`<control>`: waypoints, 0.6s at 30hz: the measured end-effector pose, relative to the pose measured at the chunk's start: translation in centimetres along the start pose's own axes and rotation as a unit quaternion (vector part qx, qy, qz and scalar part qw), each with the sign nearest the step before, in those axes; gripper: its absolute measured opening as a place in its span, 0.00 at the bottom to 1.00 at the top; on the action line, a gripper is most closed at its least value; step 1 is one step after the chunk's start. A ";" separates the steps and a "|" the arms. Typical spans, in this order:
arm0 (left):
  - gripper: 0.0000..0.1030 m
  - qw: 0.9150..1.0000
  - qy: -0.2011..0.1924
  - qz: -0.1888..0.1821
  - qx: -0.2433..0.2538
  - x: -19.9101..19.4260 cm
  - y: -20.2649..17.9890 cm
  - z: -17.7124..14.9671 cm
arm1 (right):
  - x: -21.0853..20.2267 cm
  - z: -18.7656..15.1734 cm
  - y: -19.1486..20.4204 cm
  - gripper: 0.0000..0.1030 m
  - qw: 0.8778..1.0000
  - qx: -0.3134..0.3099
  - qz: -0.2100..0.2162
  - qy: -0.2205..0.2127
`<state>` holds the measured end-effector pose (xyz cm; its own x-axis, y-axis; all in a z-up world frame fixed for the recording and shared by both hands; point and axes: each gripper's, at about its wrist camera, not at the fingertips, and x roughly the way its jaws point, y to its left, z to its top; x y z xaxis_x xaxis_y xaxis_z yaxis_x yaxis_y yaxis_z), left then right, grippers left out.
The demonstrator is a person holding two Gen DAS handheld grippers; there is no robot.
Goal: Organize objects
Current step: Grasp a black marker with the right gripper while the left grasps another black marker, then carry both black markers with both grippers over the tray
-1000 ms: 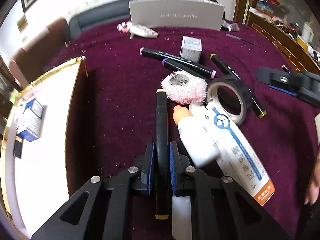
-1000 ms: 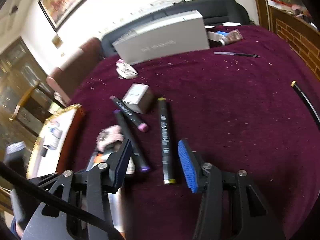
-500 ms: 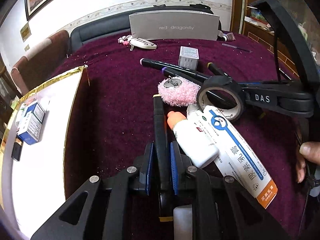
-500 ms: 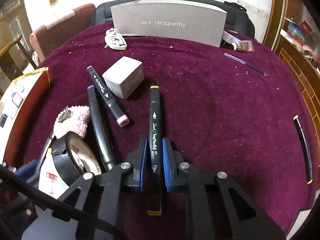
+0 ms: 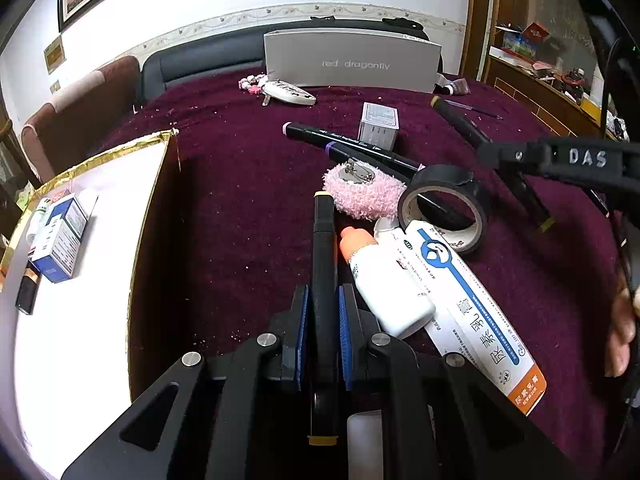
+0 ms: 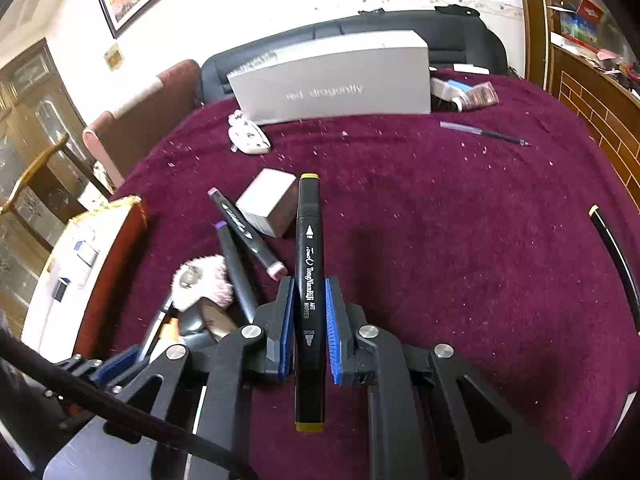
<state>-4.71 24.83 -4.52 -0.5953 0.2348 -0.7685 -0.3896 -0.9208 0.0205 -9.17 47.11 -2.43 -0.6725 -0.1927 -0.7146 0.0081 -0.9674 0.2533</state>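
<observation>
Tabletop (image 6: 460, 248): maroon cloth, flecked with pale crumbs, fills both of your views.
Grey box (image 6: 336, 80): at 12 o'clock on the far edge, standing on its long side, lettered "red dragonfly".
Tray (image 5: 76, 300): white floor, gold rim, at 9 o'clock in your left view; a blue-and-white carton (image 5: 60, 236) lies inside, a small dark item just beside it toward 7 o'clock.
Ointment box (image 5: 472, 304): white, blue and orange, long, running from centre toward 4 o'clock in your left view; touching the white bottle.
White bottle (image 5: 384, 280): orange cap pointing to 11 o'clock, lying just right of your left gripper's marker.
Tape roll (image 5: 444, 208): black, propped on its edge at 2 o'clock, against the top of the ointment box.
Pink puff (image 5: 362, 188): fluffy, metal clip on top, at 1 o'clock, just beyond the orange-tipped marker's far end.
Loose markers: pink-capped marker (image 6: 246, 232) and purple-capped marker (image 6: 236, 268) lie side by side at 10 o'clock in your right view, near the small grey carton (image 6: 268, 208).
Left gripper (image 5: 323, 336): your blue pads are clamped on the orange-tipped marker (image 5: 323, 264), which points to 12 o'clock; whether it is lifted off the cloth, cannot tell.
Right gripper (image 6: 309, 330): pads closed on the yellow-tipped marker (image 6: 308, 264), barrel pointing to 12 o'clock, white lettering facing up, raised above the cloth.
</observation>
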 end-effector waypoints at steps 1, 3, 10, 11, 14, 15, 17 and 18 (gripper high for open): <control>0.10 1.000 -0.001 0.003 0.000 0.0 0.0 0.0 | -0.2 0.1 0.1 0.12 1.000 -0.001 0.004 -0.003; 0.10 1.000 -0.005 0.009 0.001 -0.2 0.0 0.0 | -0.4 0.1 0.3 0.12 1.000 0.002 0.015 -0.005; 0.10 0.999 -0.022 0.034 0.005 -1.2 -0.5 0.0 | -0.9 0.0 1.2 0.12 0.999 0.000 0.041 -0.008; 0.10 0.999 -0.023 0.038 0.005 -1.3 -0.5 0.0 | -1.0 0.0 1.3 0.12 0.999 -0.002 0.044 -0.008; 0.10 0.998 -0.031 0.046 0.002 -1.9 -0.5 0.0 | -1.1 -0.1 1.5 0.12 0.999 -0.003 0.050 -0.010; 0.10 0.998 -0.034 0.050 0.001 -2.1 -0.5 0.1 | -1.2 -0.2 1.6 0.12 0.999 -0.004 0.050 -0.010; 0.10 0.998 -0.040 0.056 0.002 -2.6 -0.5 0.0 | -1.3 -0.3 1.8 0.12 0.999 -0.005 0.052 -0.012; 0.10 0.997 -0.043 0.061 0.003 -2.8 -0.5 0.0 | -1.4 -0.3 1.9 0.12 0.999 -0.006 0.053 -0.013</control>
<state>-2.89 24.66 -2.40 -0.6970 0.1465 -0.7019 -0.3140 -0.9424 0.1151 -8.00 45.50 -1.16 -0.6858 -0.2898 -0.6676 0.0883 -0.9437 0.3189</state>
